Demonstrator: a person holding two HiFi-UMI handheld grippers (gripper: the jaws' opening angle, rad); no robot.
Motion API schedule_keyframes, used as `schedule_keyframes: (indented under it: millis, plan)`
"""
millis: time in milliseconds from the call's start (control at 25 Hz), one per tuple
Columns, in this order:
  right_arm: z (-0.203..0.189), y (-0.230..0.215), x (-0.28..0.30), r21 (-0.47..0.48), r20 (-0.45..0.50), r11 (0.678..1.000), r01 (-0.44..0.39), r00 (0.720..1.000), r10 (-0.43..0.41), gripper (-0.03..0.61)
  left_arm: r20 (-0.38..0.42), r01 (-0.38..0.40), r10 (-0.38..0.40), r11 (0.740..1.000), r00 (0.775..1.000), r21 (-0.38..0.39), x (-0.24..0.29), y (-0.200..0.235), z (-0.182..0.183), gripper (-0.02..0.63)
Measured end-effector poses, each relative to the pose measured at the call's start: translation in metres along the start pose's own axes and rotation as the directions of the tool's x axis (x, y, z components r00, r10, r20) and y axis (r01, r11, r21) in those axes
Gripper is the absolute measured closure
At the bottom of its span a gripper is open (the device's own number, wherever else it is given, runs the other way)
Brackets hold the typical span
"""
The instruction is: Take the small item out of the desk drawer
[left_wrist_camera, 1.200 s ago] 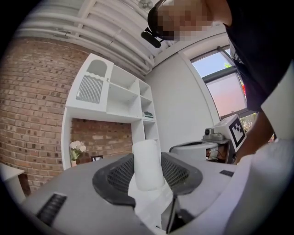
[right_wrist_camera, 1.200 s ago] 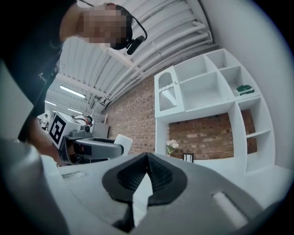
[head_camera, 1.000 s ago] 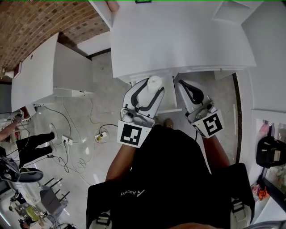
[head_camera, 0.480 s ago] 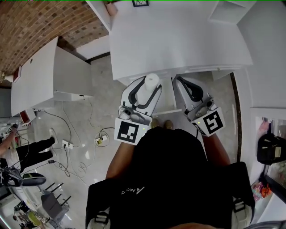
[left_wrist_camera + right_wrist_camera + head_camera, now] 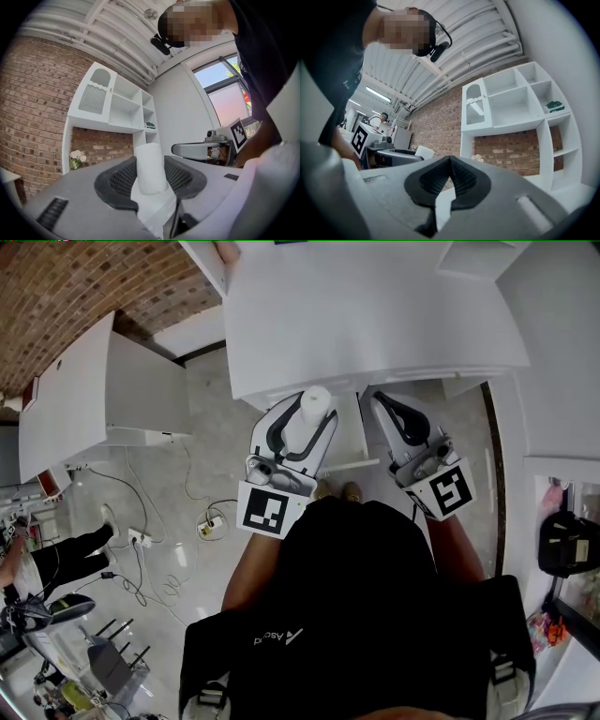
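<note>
Left gripper: jaws partly spread and closed on a small white cylinder. The black ribbed pads press on it from both sides. The cylinder stands upright between them, and its rounded top rises clear above the pads.

Location of the item: in the head view the small white cylinder is held in the air at the near edge of the white desk. It sits just left of a white panel that juts out from under that edge. The panel may be the drawer, but its inside cannot be made out. The cylinder rests on no surface and only the pads touch it.

Right gripper: jaws together, pad tips meeting, nothing between them. It lies right of the white panel, level with the left gripper, and also points at the far desk.

Each gripper carries a black-and-white square marker cube, left and right, close in front of the person's black shirt.

Surroundings: a second white cabinet stands to the left. A red brick wall lies at the far left. Loose white cables lie on the grey floor to the near left. The right gripper view shows a white open shelf unit against the brick.
</note>
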State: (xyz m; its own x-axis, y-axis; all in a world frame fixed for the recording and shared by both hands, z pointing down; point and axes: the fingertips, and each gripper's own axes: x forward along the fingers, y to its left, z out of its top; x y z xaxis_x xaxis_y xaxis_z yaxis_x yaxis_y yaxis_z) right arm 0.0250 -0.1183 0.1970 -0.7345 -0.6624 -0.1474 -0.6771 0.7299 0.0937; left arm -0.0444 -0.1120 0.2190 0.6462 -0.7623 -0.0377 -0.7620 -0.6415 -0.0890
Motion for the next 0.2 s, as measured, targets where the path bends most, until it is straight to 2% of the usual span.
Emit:
schedule_keyframes:
  millis: [200]
  plan:
    - [0.002,0.0012,-0.0016,-0.025,0.033,1.0,-0.011,0.999,0.011,0.578,0.007,0.0,0.0,1.0,1.0,-0.01,-0.0023,-0.0008,-0.0015,0.433]
